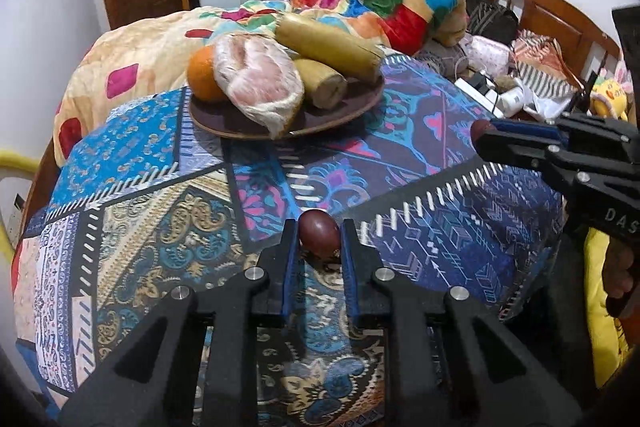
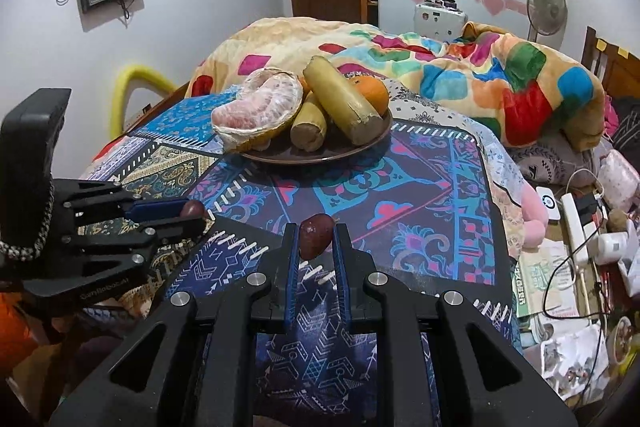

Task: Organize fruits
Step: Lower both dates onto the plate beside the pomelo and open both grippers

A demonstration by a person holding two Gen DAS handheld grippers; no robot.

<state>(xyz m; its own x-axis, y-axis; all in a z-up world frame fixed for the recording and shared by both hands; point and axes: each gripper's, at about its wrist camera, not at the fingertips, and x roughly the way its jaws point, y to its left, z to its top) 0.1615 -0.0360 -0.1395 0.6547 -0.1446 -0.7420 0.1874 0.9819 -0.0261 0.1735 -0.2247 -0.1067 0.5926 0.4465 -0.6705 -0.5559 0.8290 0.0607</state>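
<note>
Two smooth oval fruits (image 1: 319, 234) (image 2: 316, 235), gripper-pinched.

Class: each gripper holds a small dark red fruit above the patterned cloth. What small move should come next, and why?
Probably carry the left gripper forward toward the brown plate. Its dark red fruit is already clamped, and the other fruits, such as the orange, are gathered on that plate.

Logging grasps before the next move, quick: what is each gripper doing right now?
Left gripper: closed on a small dark red fruit.
Right gripper: closed on another small reddish-brown fruit.
</note>
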